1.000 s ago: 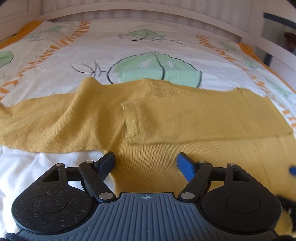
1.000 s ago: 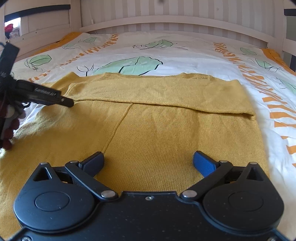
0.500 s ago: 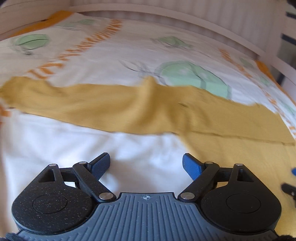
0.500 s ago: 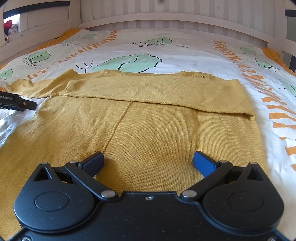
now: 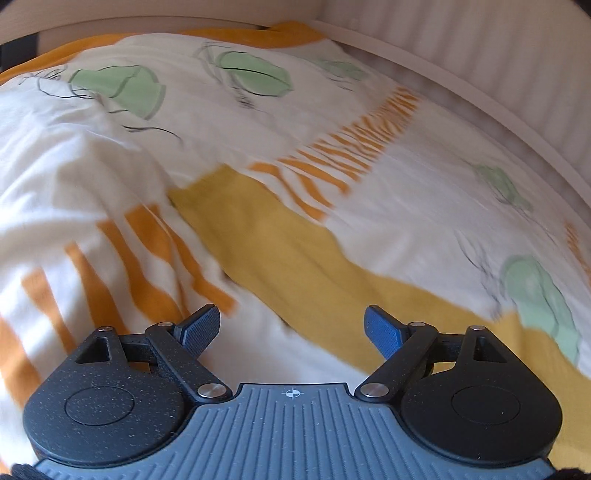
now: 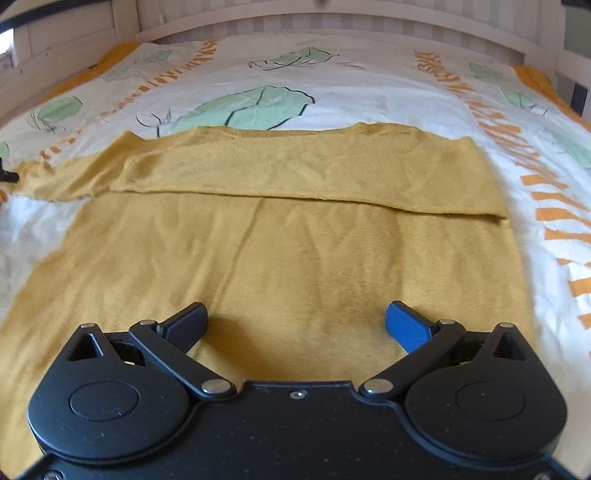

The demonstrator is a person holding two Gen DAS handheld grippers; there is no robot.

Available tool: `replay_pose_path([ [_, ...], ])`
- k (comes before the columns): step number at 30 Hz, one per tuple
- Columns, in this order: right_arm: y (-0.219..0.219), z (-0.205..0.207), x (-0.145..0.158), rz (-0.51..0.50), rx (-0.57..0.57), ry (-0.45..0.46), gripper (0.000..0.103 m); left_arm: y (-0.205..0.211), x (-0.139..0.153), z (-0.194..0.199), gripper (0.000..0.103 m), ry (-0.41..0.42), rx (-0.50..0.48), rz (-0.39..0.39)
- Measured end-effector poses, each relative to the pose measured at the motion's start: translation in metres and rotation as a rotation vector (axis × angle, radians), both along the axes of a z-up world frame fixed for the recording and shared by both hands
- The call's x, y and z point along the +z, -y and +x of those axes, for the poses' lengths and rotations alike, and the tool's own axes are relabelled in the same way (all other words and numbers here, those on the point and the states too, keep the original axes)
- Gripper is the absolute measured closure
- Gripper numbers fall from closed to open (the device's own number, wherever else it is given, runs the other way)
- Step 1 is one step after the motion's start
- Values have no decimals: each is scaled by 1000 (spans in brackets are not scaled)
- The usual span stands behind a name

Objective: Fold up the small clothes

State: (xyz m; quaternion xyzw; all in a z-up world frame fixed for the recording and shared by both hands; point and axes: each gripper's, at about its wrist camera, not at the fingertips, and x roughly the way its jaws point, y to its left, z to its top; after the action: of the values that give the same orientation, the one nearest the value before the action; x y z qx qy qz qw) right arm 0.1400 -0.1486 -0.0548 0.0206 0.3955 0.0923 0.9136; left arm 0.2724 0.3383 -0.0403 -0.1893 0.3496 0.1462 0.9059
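Observation:
A mustard-yellow knit sweater (image 6: pixel 295 243) lies flat on the bed. One sleeve (image 6: pixel 314 166) is folded across its upper part. The other sleeve (image 5: pixel 295 254) stretches out to the left over the bedding. My left gripper (image 5: pixel 291 328) hovers open above that outstretched sleeve, near its far end, with nothing between its fingers. Over the sweater's lower body my right gripper (image 6: pixel 295 323) also stands open and empty. A dark tip of the left gripper (image 6: pixel 7 176) shows at the left edge of the right wrist view.
The bed cover (image 6: pixel 332 85) is white with green leaves and orange stripes. A pale slatted bed frame (image 6: pixel 332 22) rings the mattress at the back and sides. The cover is rumpled and raised at the left (image 5: pixel 74 177).
My left gripper swung leftward off the sweater's body, following the outstretched sleeve toward its end, and rolled. Its jaws widened a little. The right gripper stayed put.

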Motion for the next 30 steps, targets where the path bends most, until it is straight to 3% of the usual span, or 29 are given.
replay_pose_path([
  [7, -20, 7, 6, 83, 26, -5, 0, -24, -7, 30, 19, -1, 22, 43],
  [11, -28, 11, 8, 102, 41, -2, 0, -37, -11, 41, 21, 26, 58, 25],
  [14, -32, 13, 9, 113, 45, -5, 1, -43, -11, 44, 51, 34, 88, 22],
  [16, -32, 14, 9, 118, 48, -7, 1, -49, -12, 41, 101, 35, 130, 7],
  [19, -30, 15, 9, 127, 49, -9, 0, -57, -10, 30, 100, 103, 154, -51],
  [22, -27, 14, 11, 142, 51, -7, 1, -47, 10, 20, 100, 136, 129, -22],
  [30, -9, 0, 17, 181, 40, 8, 1, 31, 110, 2, 100, 287, -76, 43],
])
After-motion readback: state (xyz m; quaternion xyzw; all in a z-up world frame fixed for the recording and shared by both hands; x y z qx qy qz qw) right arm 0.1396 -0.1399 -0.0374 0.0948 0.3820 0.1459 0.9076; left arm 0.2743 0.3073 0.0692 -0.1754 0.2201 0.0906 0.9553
